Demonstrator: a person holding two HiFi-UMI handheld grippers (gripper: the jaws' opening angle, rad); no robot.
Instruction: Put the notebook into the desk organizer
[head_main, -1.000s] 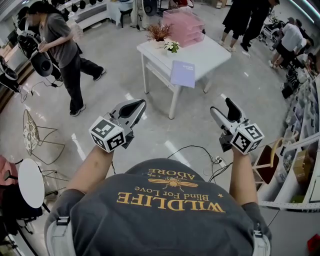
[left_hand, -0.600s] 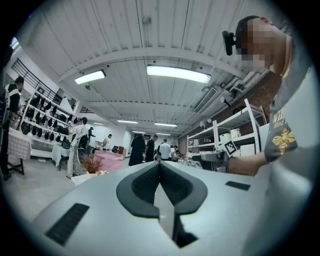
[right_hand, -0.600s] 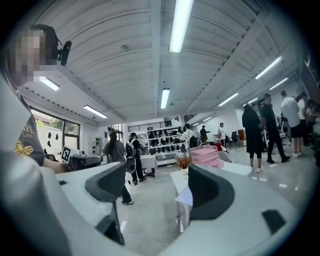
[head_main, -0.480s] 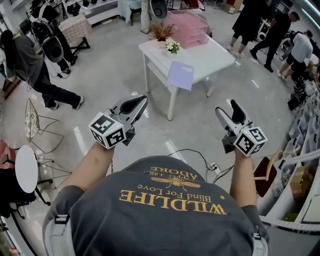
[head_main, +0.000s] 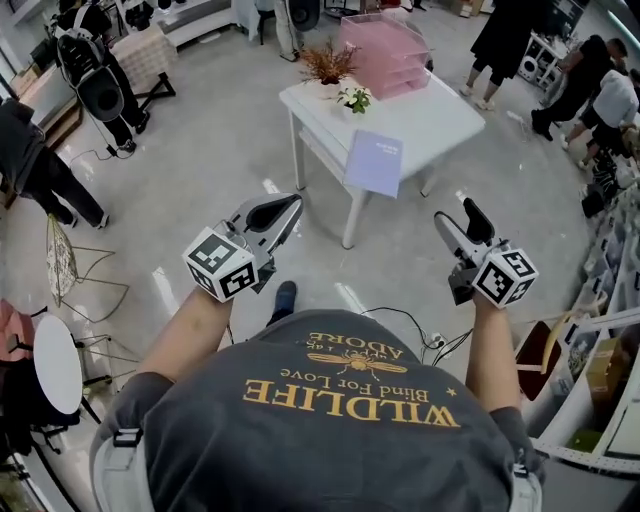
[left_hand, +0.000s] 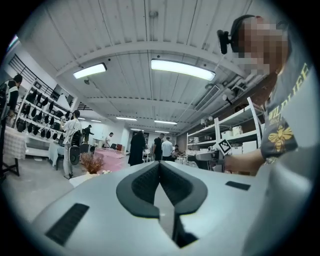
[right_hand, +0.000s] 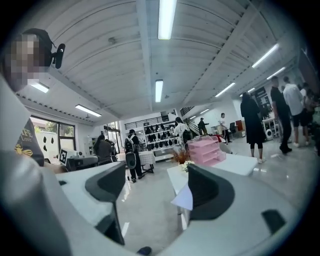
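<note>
A lavender notebook (head_main: 375, 163) lies on the white table (head_main: 440, 115), hanging over its near edge. A pink desk organizer (head_main: 383, 52) stands at the table's far side. Both grippers are held in the air well short of the table. My left gripper (head_main: 284, 207) is shut and empty, its jaws pressed together (left_hand: 160, 167). My right gripper (head_main: 456, 219) is open and empty. Between its spread jaws (right_hand: 157, 187) the right gripper view shows the notebook (right_hand: 184, 199), the organizer (right_hand: 205, 150) and the table (right_hand: 240, 164).
A dried plant (head_main: 325, 65) and a small flower pot (head_main: 352, 97) stand on the table by the organizer. A wire chair (head_main: 65, 265) and a round white table (head_main: 55, 365) are at the left, shelving (head_main: 600, 340) at the right, a cable (head_main: 400, 300) on the floor. Several people stand around the room.
The table and notebook have shifted slightly right and nearer in the head view. The person at the left has walked off toward the left edge. Both grippers keep their pose.
</note>
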